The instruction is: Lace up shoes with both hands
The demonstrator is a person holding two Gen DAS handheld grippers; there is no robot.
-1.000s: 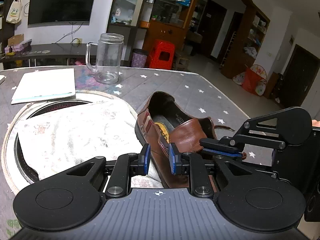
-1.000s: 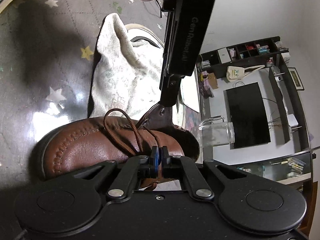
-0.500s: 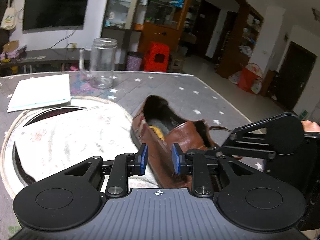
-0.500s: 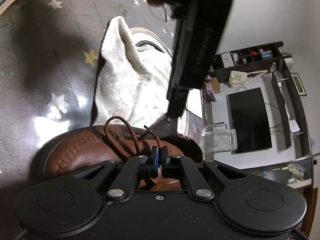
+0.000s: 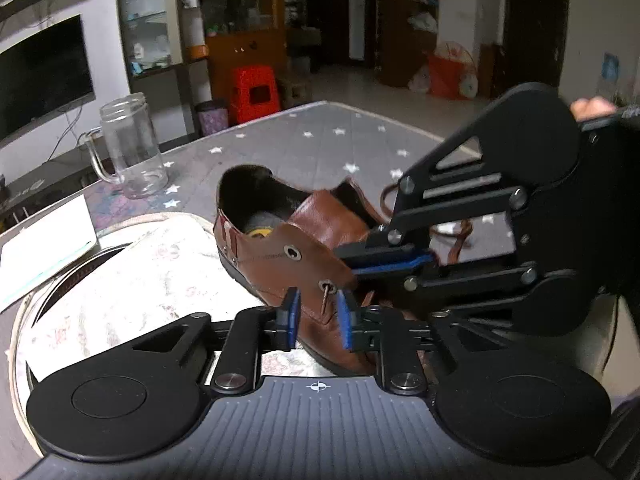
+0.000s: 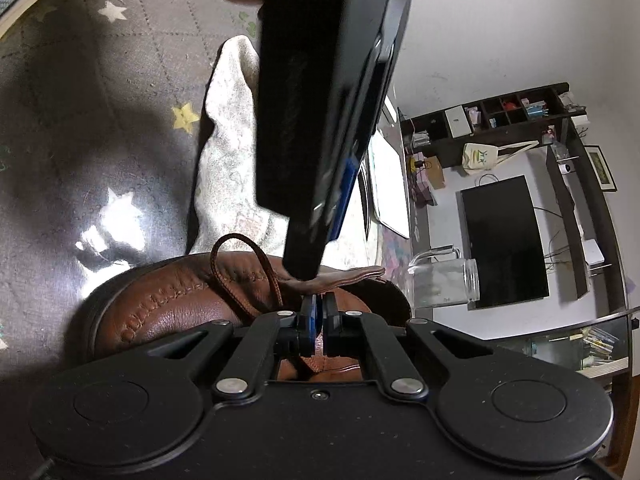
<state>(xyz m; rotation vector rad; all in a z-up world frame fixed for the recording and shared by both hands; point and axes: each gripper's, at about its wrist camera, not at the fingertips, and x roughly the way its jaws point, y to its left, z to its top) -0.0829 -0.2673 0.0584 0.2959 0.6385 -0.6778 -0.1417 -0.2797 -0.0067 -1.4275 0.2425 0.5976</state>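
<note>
Brown leather nearest: the shoe (image 5: 296,256) lies on its side on the grey star-printed tablecloth (image 5: 320,140), its near flank resting against a pale towel (image 5: 140,280) on the left. The left gripper (image 5: 316,320) has its jaws narrowly parted on either side of the lower eyelet, where a short lace tip (image 5: 326,300) pokes out between the blue pads without clearly touching them. From the right, the right gripper (image 5: 392,262) reaches in over the tongue; its own camera shows the jaws closed on something thin (whether lace or leather, I cannot tell), with the brown lace (image 6: 244,272) looping over the toe just beside them. Under the towel sits a round dark tray (image 5: 24,312) with a pale rim, and a white notebook (image 5: 44,240) lies further left. Farther back stands a clear glass mug (image 5: 132,148), upright, showing nothing inside. Beyond the table edge are a red stool (image 5: 256,94), a black television (image 5: 40,76) on the white wall, a glass-fronted cabinet (image 5: 160,28) and dark doorways on the far right.
</note>
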